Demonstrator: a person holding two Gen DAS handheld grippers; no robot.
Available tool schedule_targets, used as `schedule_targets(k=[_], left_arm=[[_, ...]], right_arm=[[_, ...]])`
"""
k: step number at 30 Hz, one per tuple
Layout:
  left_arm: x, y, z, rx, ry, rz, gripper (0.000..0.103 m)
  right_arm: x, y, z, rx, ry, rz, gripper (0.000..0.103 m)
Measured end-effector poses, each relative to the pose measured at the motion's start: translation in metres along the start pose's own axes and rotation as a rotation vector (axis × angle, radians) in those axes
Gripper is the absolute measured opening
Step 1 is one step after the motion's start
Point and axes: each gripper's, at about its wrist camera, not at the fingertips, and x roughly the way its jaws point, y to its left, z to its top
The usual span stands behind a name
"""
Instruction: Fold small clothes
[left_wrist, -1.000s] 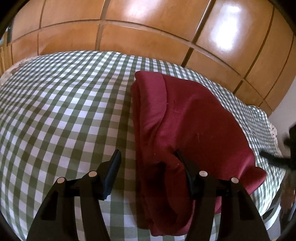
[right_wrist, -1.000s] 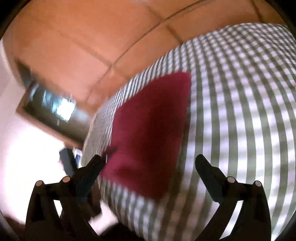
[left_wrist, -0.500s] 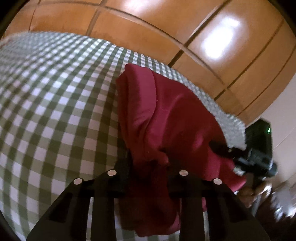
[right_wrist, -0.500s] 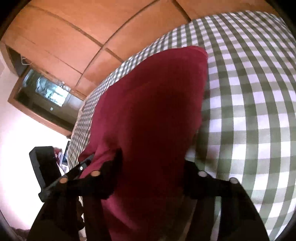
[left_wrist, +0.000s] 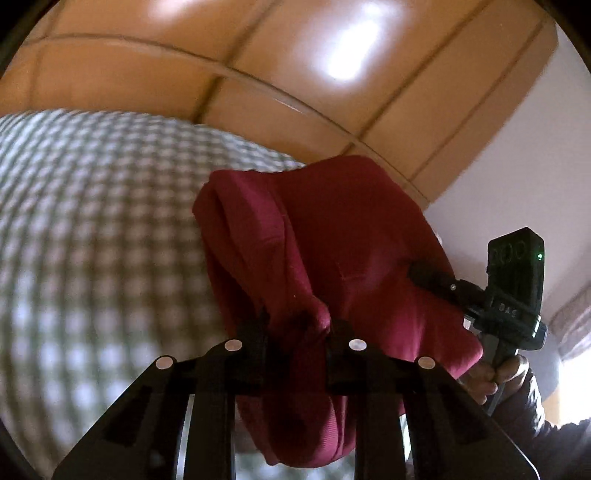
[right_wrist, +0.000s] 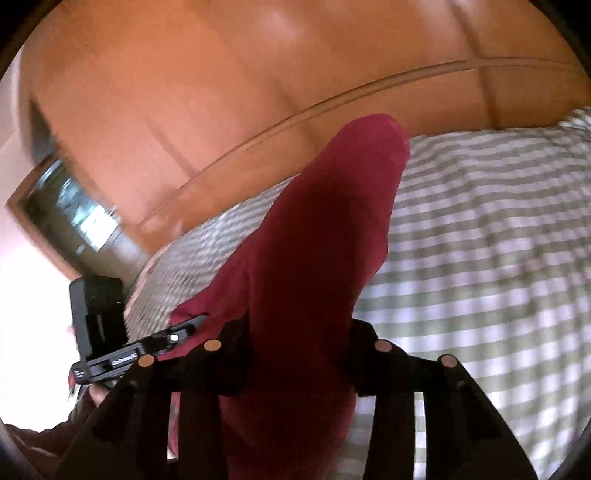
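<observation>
1. Your left gripper (left_wrist: 295, 328) is closing, clamped on the near edge of the dark red knit garment (left_wrist: 332, 240); your right gripper (right_wrist: 299, 332) is closing on it too.
2. The garment's long axis runs away from you, over the green-and-white checked bedspread (left_wrist: 92, 221).
3. Only the left view shows your right hand (left_wrist: 495, 373).
4. A second ago both claws stood open and the garment lay flat.
</observation>
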Motion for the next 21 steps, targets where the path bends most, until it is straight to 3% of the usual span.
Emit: schedule_targets(k=[4,7,11,13,16,19,21], left_arm=[[0.060,-0.048,0.024,0.109,0.064,0.034,0.020],[0.100,-0.072,0.029,0.177,0.133,0.081,0.020],[0.140,-0.095,0.016,0.291,0.194,0.186,0.021],[0.138,-0.101,0.012,0.318,0.176,0.211,0.021],[0.127,-0.104,0.014,0.311,0.154,0.216,0.021],[0.114,-0.100,0.014,0.304,0.123,0.221,0.021],[0.110,-0.098,0.011,0.302,0.114,0.230,0.021]], right_arm=[[-0.017,-0.050,0.000,0.051,-0.039,-0.131,0.039],[-0.021,-0.095,-0.006,0.115,-0.020,-0.202,0.041],[-0.034,-0.125,-0.022,0.161,-0.002,-0.227,0.063],[-0.057,-0.121,-0.020,0.135,-0.032,-0.257,0.063],[-0.083,-0.116,-0.012,0.079,-0.082,-0.286,0.055],[-0.102,-0.101,-0.017,0.019,-0.105,-0.222,0.050],[-0.093,-0.083,-0.034,-0.031,-0.038,-0.170,0.043]])
